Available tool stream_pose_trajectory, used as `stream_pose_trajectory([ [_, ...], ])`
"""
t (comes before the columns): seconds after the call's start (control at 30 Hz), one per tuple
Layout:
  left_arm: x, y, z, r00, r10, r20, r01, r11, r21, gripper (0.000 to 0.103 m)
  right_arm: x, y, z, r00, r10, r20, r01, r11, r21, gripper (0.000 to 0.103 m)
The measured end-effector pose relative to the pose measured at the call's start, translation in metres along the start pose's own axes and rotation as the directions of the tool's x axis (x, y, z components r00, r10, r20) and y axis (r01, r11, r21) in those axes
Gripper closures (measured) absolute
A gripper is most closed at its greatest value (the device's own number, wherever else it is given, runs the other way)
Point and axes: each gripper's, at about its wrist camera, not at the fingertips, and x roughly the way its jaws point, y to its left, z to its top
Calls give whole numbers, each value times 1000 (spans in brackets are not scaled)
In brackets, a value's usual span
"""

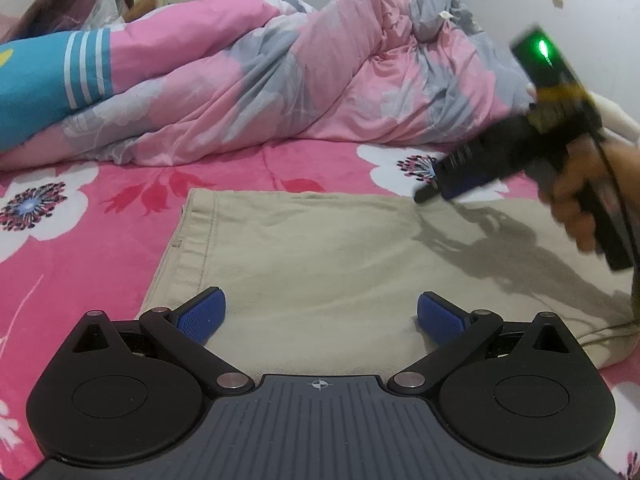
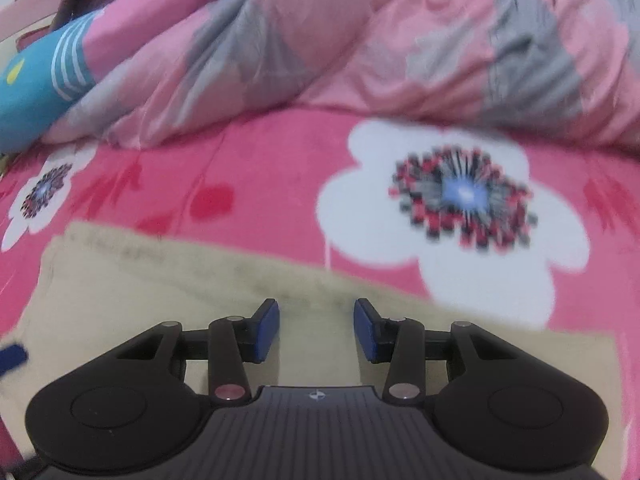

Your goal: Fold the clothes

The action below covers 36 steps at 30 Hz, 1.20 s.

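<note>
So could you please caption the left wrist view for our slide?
Open left gripper over beige garment on floral bedsheet; right gripper approaches.

The right gripper [image 2: 316,330] is seen with its jaws parted and nothing gripped between them. Beige trousers [image 2: 132,292] are spread beneath and left of the jaws. Beyond the jaws a pink flowered bedsheet [image 2: 264,168] is seen, and farther off a rumpled pink-and-grey quilt [image 2: 360,40].

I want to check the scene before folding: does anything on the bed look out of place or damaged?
Nothing damaged. The beige garment lies flat on the pink floral sheet; only the pink-grey quilt behind it lies crumpled.
</note>
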Motion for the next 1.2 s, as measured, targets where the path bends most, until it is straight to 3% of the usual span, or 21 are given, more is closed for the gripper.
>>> stream_pose_trajectory([
  [0.1,1,1,1,1000,-4,-5,4,1000,-4,0,-13,25,12,991,132,12,-132,991,-23,60],
  [0.2,3,1,1,1000,-2,-9,2,1000,-5,0,-6,62,13,970,236,-52,-241,964,-112,60],
  [0.33,3,0,0,1000,4,-9,-4,1000,1,0,40,88,12,971,210,-116,-228,958,-173,55],
  [0.47,2,1,0,1000,-1,-12,1,1000,1,0,40,97,29,978,186,-95,-200,965,-171,57],
  [0.53,2,2,1,1000,-4,-16,4,1000,-2,0,26,104,32,967,236,-97,-250,950,-186,57],
  [0.63,2,2,2,1000,-7,-19,7,1000,-2,0,14,118,29,931,330,-154,-357,912,-201,57],
  [0.7,3,1,1,1000,-7,-18,7,1000,0,0,24,130,25,911,352,-215,-395,895,-210,57],
  [0.8,3,1,1,1000,-4,-16,4,1000,1,0,52,141,27,914,347,-212,-389,898,-205,58],
  [0.93,2,0,1,1000,-5,-10,5,1000,6,0,49,124,43,919,387,-70,-392,917,-80,58],
  [1.2,-10,1,5,999,-23,44,24,1000,-19,0,-43,35,14,939,345,3,-345,938,27,58],
])
